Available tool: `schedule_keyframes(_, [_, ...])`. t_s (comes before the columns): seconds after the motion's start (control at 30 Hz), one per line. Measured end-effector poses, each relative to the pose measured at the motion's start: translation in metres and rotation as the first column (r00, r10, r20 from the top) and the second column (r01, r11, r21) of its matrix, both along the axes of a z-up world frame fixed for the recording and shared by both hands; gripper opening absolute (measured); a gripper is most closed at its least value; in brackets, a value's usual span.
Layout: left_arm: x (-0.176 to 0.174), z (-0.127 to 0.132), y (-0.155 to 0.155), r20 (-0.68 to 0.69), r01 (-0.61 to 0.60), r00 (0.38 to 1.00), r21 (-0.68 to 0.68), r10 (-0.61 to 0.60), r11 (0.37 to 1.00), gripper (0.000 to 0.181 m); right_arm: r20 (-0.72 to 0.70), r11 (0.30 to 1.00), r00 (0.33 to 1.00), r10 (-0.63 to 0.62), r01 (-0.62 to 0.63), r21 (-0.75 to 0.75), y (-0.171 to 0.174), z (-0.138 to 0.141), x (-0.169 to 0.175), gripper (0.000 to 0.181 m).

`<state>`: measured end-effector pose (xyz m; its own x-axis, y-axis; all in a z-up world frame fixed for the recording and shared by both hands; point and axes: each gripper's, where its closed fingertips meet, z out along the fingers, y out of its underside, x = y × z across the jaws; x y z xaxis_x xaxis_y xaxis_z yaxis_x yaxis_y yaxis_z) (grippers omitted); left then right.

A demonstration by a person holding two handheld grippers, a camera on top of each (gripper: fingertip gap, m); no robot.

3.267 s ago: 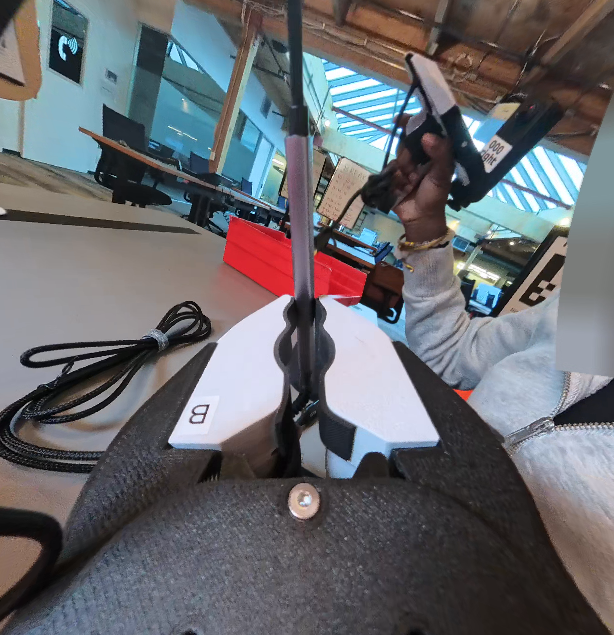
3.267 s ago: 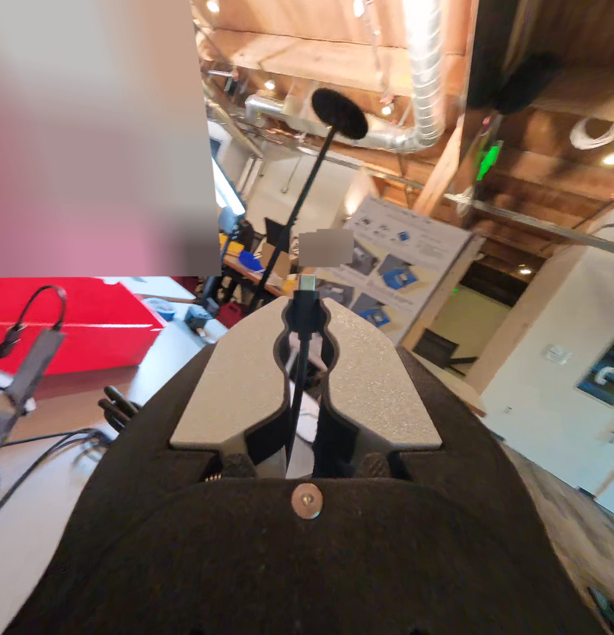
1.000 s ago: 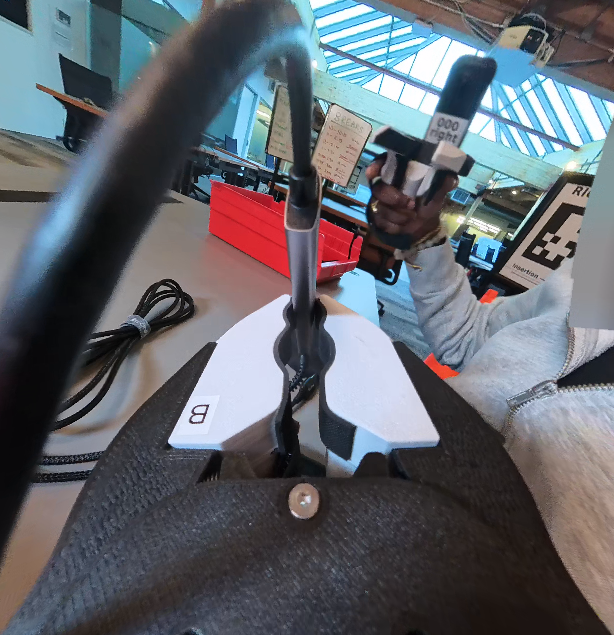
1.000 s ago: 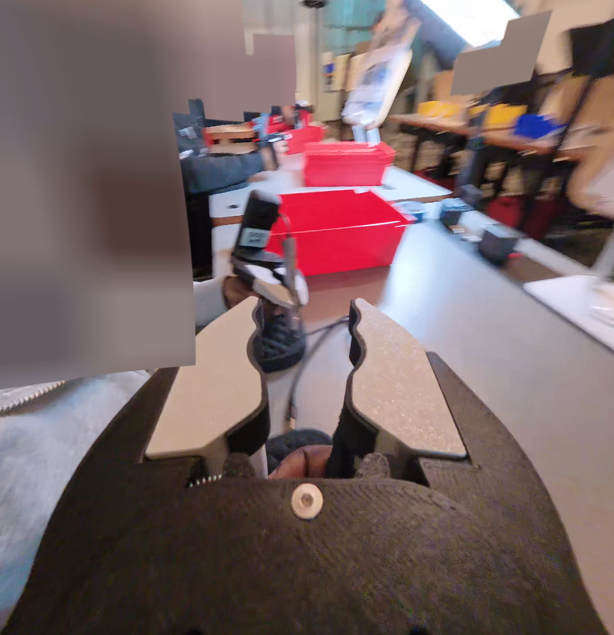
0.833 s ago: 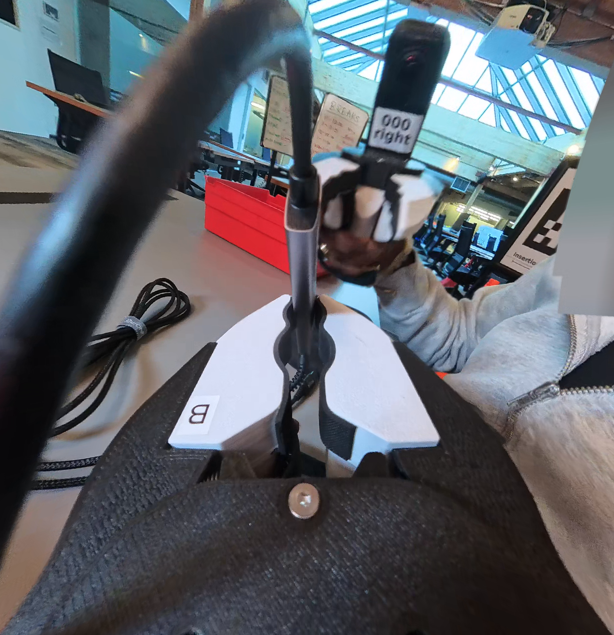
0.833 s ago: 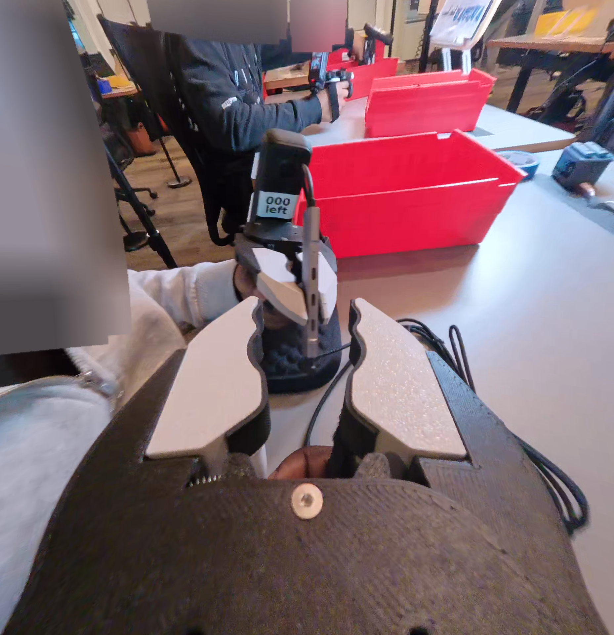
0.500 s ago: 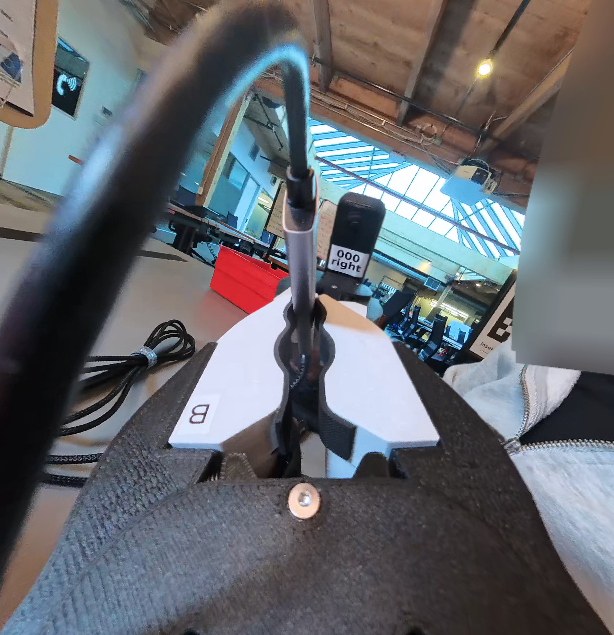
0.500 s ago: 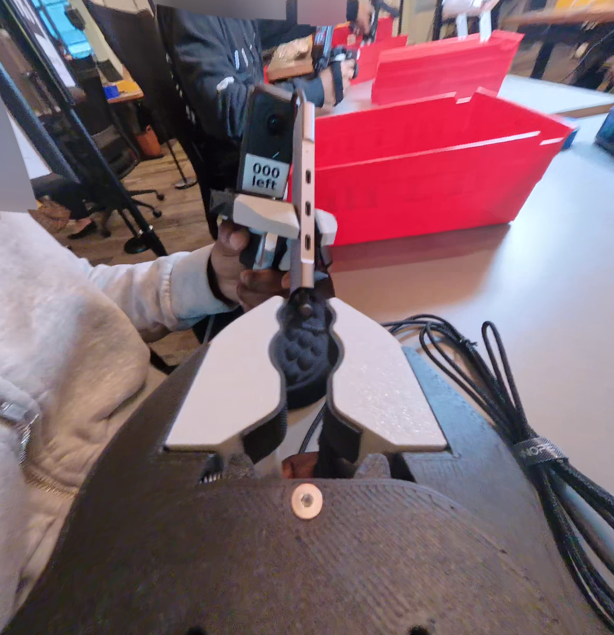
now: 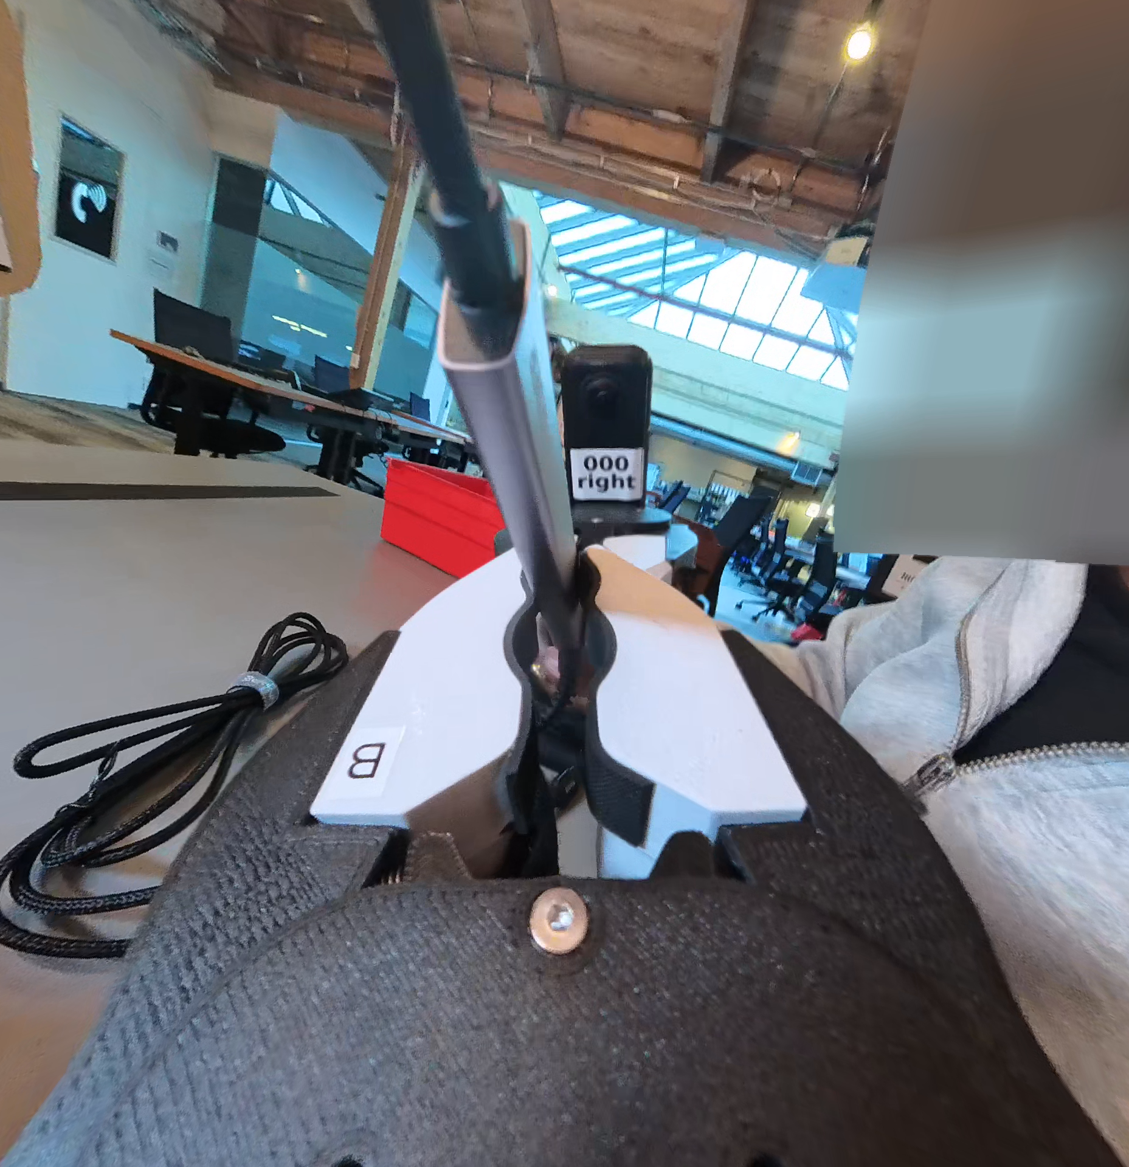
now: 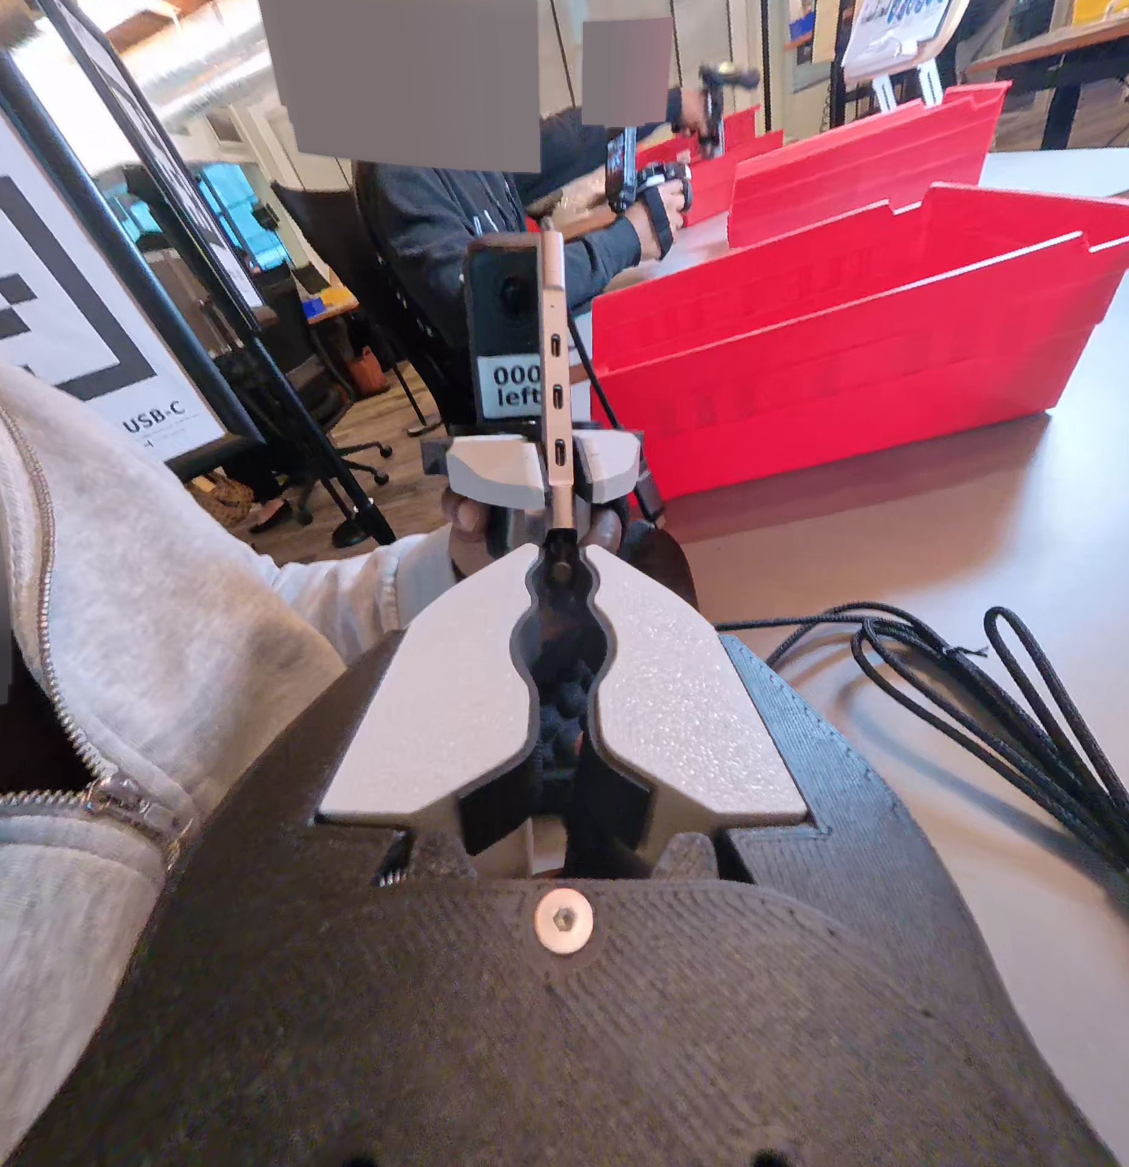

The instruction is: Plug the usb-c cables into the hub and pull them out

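We see the hub [image 9: 517, 436], a slim grey bar, standing just above the centre of the left wrist frame and leaning toward the upper left, its lower end clamped in our left gripper [image 9: 558, 587], whose white fingers [image 9: 451, 688] are pressed against it. A thick black cord [image 9: 445, 145] leaves its top end toward the upper edge. In the right wrist frame the same hub [image 10: 556, 379] stands upright at centre, three small ports facing us. Our right gripper [image 10: 561, 568] sits just below it with its fingers [image 10: 669, 694] drawn together at the tips on the hub's lower end, where a small dark piece shows in the notch; what that piece is we cannot tell. A bundled black cable [image 9: 138, 745] lies on the grey table [image 9: 138, 568] at the left, and a red bin [image 10: 865, 353] stands at the upper right.
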<state>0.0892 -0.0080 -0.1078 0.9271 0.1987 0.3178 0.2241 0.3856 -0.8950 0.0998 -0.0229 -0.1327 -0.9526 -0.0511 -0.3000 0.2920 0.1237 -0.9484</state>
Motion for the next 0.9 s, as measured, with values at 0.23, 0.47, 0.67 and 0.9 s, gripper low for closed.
schedule_keyframes(0.23, [0.009, -0.005, 0.018, -0.078, -0.027, 0.997, -0.084, 0.020, 0.996, 0.009, 0.015, 0.999, 1.000, -0.006, 0.005, 0.053, 0.019, -0.005, 0.006, 0.008])
schedule_keyframes(0.47, [0.014, -0.007, 0.023, -0.094, -0.007, 0.996, -0.111, -0.004, 0.994, 0.009, -0.001, 0.998, 1.000, -0.018, 0.018, 0.068, 0.031, -0.014, 0.010, 0.008])
schedule_keyframes(0.67, [-0.003, 0.005, -0.023, -0.060, -0.158, 0.986, 0.020, 0.159, 0.987, 0.008, -0.153, 0.985, 0.977, -0.147, 0.159, 0.067, 0.085, -0.003, -0.008, 0.007])
schedule_keyframes(0.9, [0.004, -0.016, 0.026, -0.085, -0.050, 0.996, -0.186, 0.035, 0.981, 0.009, -0.301, 0.977, 0.933, -0.195, 0.212, 0.025, 0.093, 0.046, -0.032, 0.007])
